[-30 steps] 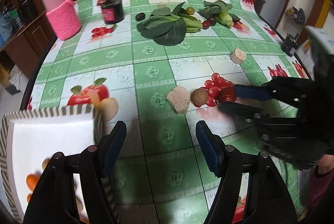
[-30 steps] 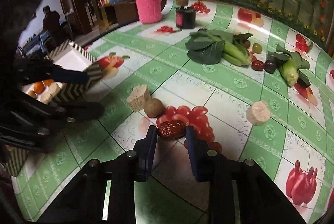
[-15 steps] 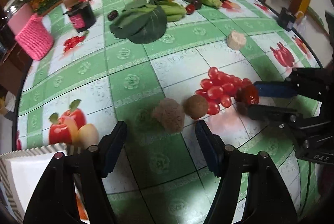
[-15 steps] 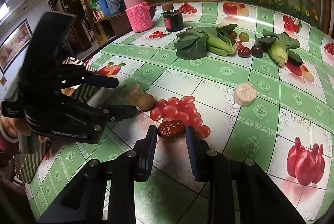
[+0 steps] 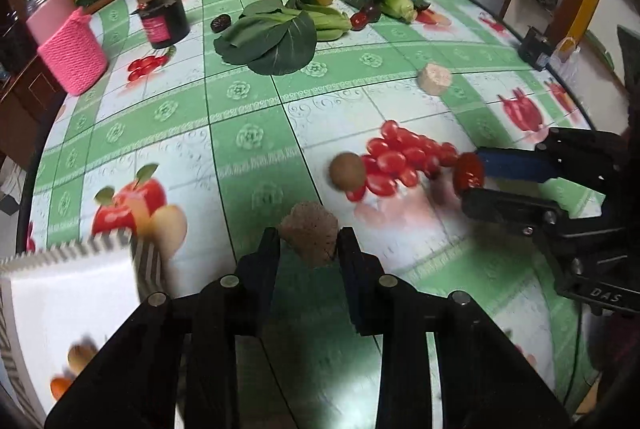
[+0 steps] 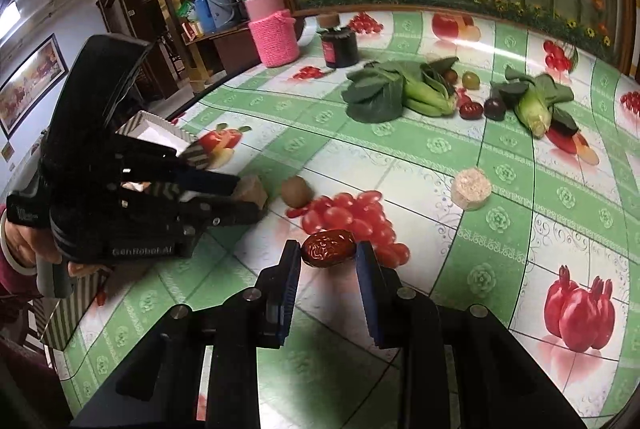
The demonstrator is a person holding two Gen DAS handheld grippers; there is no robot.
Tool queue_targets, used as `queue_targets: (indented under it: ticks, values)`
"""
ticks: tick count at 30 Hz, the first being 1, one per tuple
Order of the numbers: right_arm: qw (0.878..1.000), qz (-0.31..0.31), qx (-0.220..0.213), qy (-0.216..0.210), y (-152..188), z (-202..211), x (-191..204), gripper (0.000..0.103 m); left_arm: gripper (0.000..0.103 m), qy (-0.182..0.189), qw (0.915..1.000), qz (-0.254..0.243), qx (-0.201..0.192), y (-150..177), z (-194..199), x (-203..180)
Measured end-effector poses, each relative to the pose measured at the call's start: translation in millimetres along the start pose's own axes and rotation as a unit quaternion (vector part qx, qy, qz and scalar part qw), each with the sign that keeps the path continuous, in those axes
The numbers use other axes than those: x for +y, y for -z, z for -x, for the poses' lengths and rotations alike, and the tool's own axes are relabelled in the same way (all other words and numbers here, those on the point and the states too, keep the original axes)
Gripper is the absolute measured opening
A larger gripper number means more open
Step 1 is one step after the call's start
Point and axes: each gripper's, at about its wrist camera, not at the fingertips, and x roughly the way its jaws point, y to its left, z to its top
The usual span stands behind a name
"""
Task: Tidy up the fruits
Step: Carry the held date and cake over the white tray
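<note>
My left gripper [image 5: 309,243] is shut on a brown spongy chunk [image 5: 309,237] low over the table; the chunk also shows in the right wrist view [image 6: 251,190]. My right gripper [image 6: 329,257] is shut on a wrinkled red date [image 6: 329,249], which also shows in the left wrist view [image 5: 468,171], held just above the cloth. A brown kiwi [image 5: 347,171] lies beside printed red cherries. A striped white box [image 5: 60,293] with a few fruits inside stands at the lower left.
Bok choy [image 5: 272,35], corn in its husk [image 5: 396,3], a dark jar [image 5: 162,21], a pink knitted container [image 5: 72,49], a round pale cake piece [image 5: 434,79], and small dark and red fruits [image 6: 482,109] lie farther back. The table edge curves at right.
My left gripper moved forward and closed on the brown chunk. My right gripper stays shut on the date and has lifted it slightly.
</note>
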Motion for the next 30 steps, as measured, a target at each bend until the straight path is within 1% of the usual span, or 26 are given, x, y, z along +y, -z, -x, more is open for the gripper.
queue_targets:
  ticks: [6,9,13,18,21,23,27,30]
  values:
    - [1.0,0.008,-0.006,-0.005,5,14,25,0.029,0.027,0.001,0.9988,0.04,-0.027,23,46,8]
    - [1.0,0.008,-0.014,-0.018,10,20,40,0.029,0.027,-0.007,0.9971,0.061,-0.044,41,75,19]
    - [0.999,0.022,-0.012,-0.029,12,22,62,0.029,0.027,-0.021,0.9939,0.095,-0.052,66,104,42]
    - [0.999,0.028,-0.022,-0.042,11,27,85,0.029,0.027,-0.044,0.9886,0.134,-0.054,94,118,64]
    - [0.998,0.04,-0.018,-0.051,12,27,105,0.029,0.027,-0.062,0.9852,0.148,-0.062,112,128,74]
    - [0.997,0.049,-0.017,-0.056,12,27,116,0.029,0.027,-0.067,0.983,0.159,-0.061,122,134,81]
    - [0.994,0.06,-0.02,-0.084,11,25,143,0.029,0.027,-0.08,0.9799,0.174,-0.054,148,140,92]
    - [0.992,0.078,-0.013,-0.1,11,18,169,0.029,0.027,-0.081,0.9785,0.184,-0.048,164,142,97]
